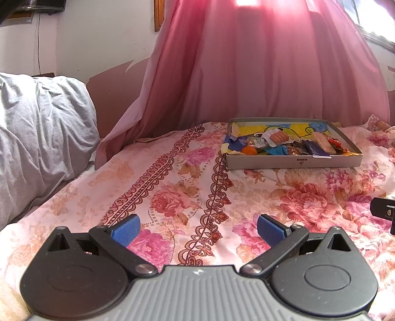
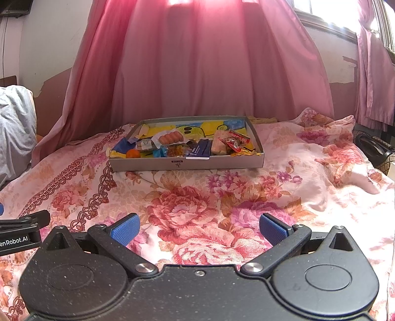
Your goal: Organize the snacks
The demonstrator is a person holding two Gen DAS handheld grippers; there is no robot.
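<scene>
Snacks fill one box (image 2: pixel 187 164); two tools (image 1: pixel 198 230) (image 2: pixel 198 229) gape empty

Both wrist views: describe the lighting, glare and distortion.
Left wrist view: backlit pink curtain blows out at the top, tinting the scene; fisheye bends the edges. Right wrist view: the window glares white at upper right; the snack box stays sharp and evenly lit.

Pink floral bedsheet (image 2: pixel 197 197), pink curtain (image 2: pixel 197 74), grey box (image 2: pixel 187 164)
</scene>
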